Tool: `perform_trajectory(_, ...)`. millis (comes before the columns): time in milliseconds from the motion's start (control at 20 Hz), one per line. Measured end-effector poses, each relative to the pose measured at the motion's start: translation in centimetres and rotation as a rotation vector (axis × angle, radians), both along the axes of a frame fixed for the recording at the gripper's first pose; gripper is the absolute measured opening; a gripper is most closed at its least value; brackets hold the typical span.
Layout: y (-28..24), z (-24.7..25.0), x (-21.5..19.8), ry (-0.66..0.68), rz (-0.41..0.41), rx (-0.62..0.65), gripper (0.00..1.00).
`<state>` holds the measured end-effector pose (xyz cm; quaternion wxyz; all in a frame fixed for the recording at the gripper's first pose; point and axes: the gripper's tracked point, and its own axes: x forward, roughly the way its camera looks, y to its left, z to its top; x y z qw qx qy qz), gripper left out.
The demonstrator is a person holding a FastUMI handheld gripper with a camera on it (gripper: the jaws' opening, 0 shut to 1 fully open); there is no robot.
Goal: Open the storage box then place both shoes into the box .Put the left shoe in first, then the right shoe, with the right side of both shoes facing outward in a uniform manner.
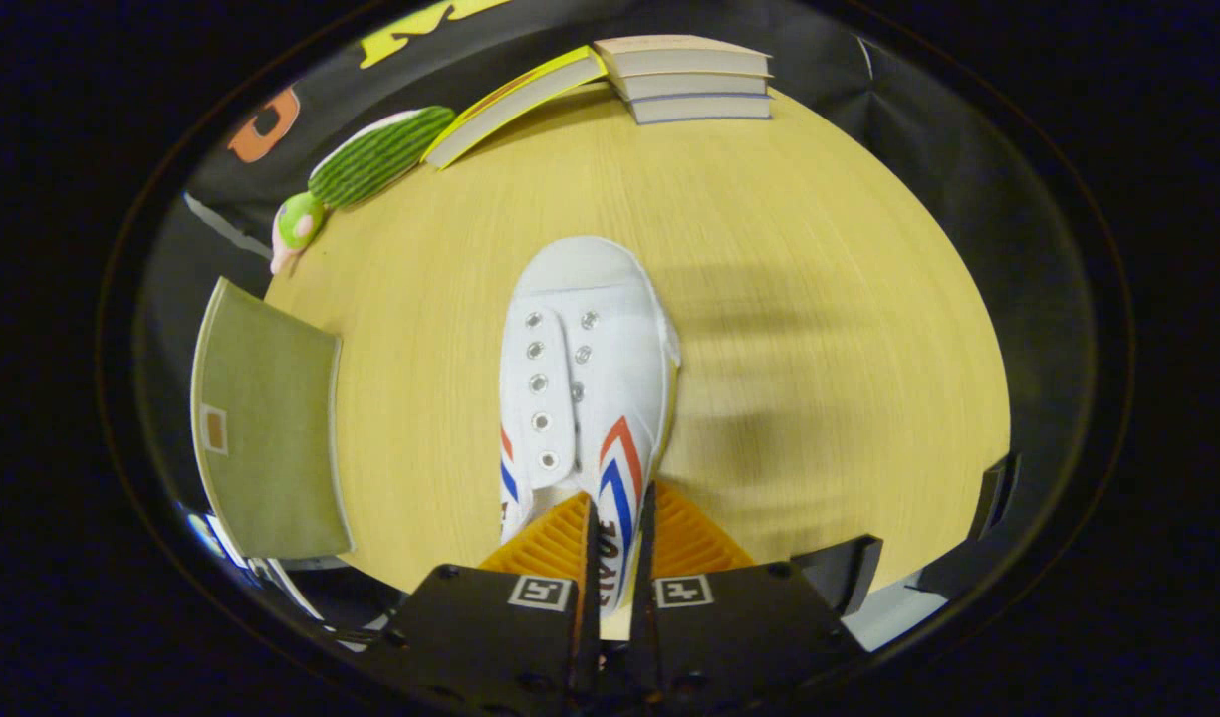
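A white canvas shoe (585,378) with red and blue chevrons hangs over the wooden table (819,299), toe pointing away from me. My gripper (617,543) is shut on the shoe's side wall near the heel, with the orange fingers (550,543) pressing it from both sides. The olive-green storage box (266,438) stands to the left of the shoe, and I see its flat lid or side panel with a small tan label. The shoe's heel is hidden behind the fingers.
A stack of books (694,80) lies at the table's far edge, with a yellow-covered book (515,105) leaning beside it. A green plush toy (370,164) lies at the far left. The shoe's shadow falls on the table to its right.
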<state>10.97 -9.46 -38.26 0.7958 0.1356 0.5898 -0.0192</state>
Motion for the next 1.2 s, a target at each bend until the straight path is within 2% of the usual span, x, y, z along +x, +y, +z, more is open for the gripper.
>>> perform_trajectory(50, 0.0, 0.3, 0.2, -0.005, -0.011, 0.017, 0.09)
perform_trajectory(100, 0.2, 0.5, -0.1, -0.002, -0.023, 0.042, 0.07)
perform_trajectory(250, 2.3, 1.4, -0.7, 0.011, -0.043, 0.144, 0.07)
perform_trajectory(500, 6.5, 8.4, -3.3, -0.053, -0.039, 0.163, 0.07)
perform_trajectory(700, 12.5, 16.8, -3.4, -0.19, 0.045, 0.166, 0.06)
perform_trajectory(900, 20.2, 23.7, -3.0, -0.325, 0.131, 0.225, 0.07)
perform_trajectory(1050, 24.4, 24.8, -2.8, -0.332, 0.144, 0.233, 0.06)
perform_trajectory(1200, 28.4, 23.7, -2.1, -0.33, 0.166, 0.237, 0.06)
